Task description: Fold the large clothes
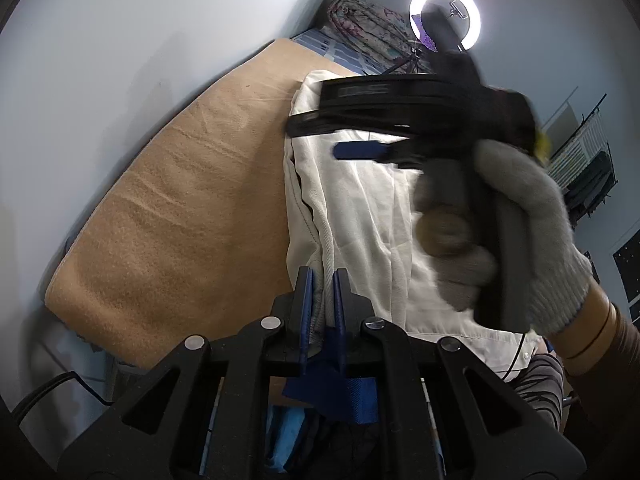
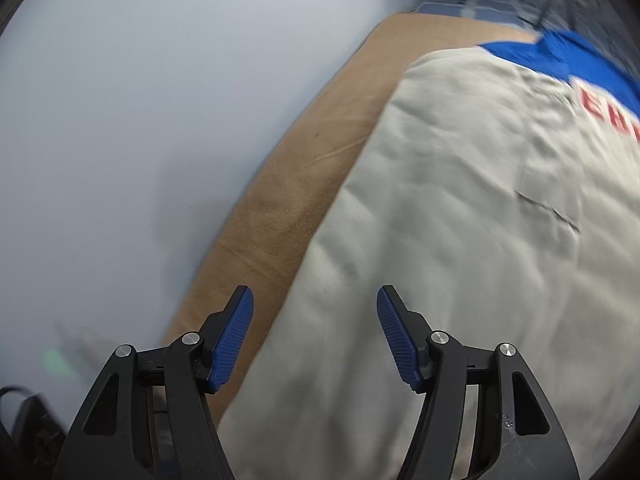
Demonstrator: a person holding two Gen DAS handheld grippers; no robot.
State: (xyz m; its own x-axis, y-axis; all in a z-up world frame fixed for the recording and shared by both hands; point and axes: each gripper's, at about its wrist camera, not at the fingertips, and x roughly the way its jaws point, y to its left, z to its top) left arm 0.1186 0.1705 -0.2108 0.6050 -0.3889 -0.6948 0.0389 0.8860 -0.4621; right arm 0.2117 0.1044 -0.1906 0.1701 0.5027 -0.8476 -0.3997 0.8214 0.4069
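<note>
Cream garment [image 1: 360, 208] spread on tan blanket [image 1: 168, 216]. Left gripper [image 1: 323, 280] clamped on its near edge fold. Right gripper [image 2: 315, 300] jaws apart, empty, above garment's left margin.

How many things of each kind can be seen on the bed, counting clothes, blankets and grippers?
Clothes: 2, a cream garment and a blue garment beyond it
Blankets: 2, a tan blanket under them and a floral quilt rolled at the far end
Grippers: 2, the left gripper and the right gripper
Total: 6
</note>
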